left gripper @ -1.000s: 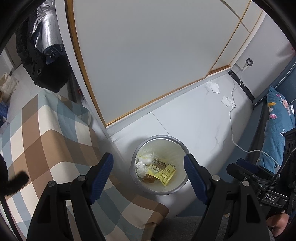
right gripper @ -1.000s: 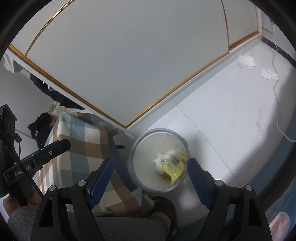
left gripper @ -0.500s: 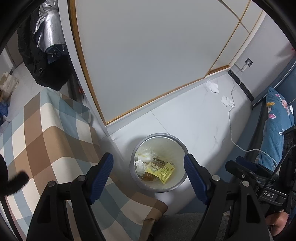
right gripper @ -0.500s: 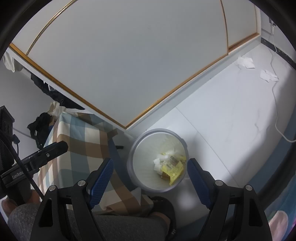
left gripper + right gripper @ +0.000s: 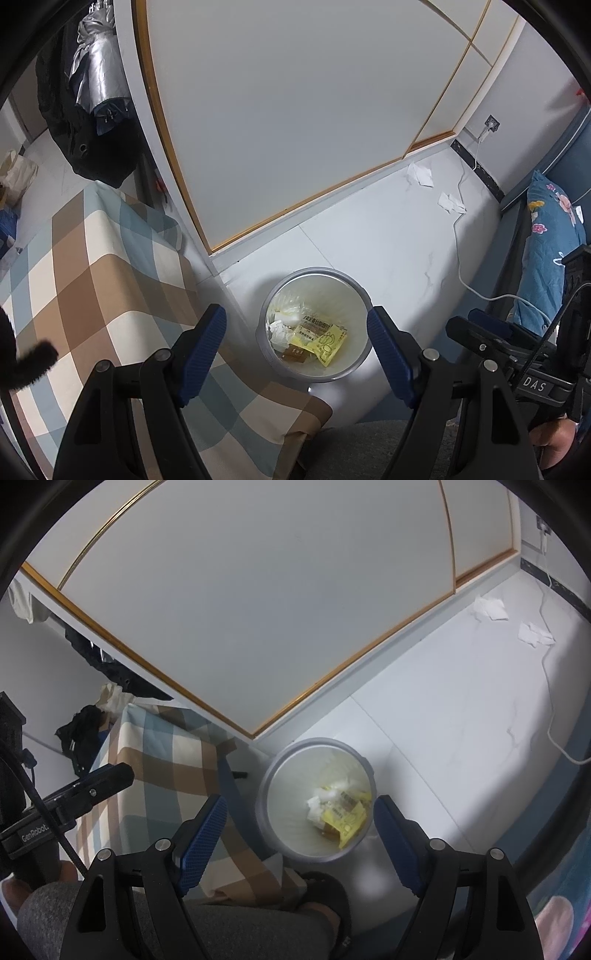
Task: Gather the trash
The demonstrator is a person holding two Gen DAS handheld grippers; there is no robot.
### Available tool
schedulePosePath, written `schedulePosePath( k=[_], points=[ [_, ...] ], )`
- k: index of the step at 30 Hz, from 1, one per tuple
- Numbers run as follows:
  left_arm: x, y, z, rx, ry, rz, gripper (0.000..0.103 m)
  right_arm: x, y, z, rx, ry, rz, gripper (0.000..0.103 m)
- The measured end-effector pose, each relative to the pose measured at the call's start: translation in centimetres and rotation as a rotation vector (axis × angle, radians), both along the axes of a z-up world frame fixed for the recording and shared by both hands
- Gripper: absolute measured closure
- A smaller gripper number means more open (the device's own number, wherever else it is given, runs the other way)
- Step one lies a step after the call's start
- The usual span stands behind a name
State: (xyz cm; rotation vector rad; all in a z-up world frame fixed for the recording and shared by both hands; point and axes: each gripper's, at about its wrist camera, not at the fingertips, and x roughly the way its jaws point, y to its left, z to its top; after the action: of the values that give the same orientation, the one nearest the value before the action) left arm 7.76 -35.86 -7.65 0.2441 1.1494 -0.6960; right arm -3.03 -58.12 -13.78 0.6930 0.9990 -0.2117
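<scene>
Both claws are hanging spread apart and empty above the floor, angled steeply down. Between the left claw (image 5: 295,347) fingers a round trash bin (image 5: 354,291) is sitting on the white floor (image 5: 388,240), holding a yellow wrapper (image 5: 327,341) and crumpled tissue (image 5: 279,332). The right claw (image 5: 297,832) is framing the same bin (image 5: 273,797). Well beyond, two crumpled tissues (image 5: 419,173) are lying by the wardrobe door (image 5: 295,110), near a white cable (image 5: 460,221).

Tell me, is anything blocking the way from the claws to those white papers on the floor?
Nothing visible blocks them. Bare floor lies between the bin and the two crumpled papers; only a white cable runs beside them.
</scene>
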Motion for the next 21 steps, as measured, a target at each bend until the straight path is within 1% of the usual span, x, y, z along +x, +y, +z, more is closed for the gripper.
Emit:
schedulePosePath(
  k=[10, 17, 21],
  points=[
    [-0.24, -0.07, -0.05, 0.002, 0.018, 0.001, 0.027, -0.48, 0.04, 0.33, -0.003, -0.007, -0.007, 0.021],
    [-0.67, -0.17, 0.17, 0.005, 0.011, -0.013, 0.027, -0.79, 0.05, 0.72, -0.013, -0.014, -0.011, 0.021],
    [-0.72, -0.08, 0.30, 0.005, 0.005, 0.006, 0.027, -0.99, 0.17, 0.76, -0.005, -0.015, -0.015, 0.020]
  ],
)
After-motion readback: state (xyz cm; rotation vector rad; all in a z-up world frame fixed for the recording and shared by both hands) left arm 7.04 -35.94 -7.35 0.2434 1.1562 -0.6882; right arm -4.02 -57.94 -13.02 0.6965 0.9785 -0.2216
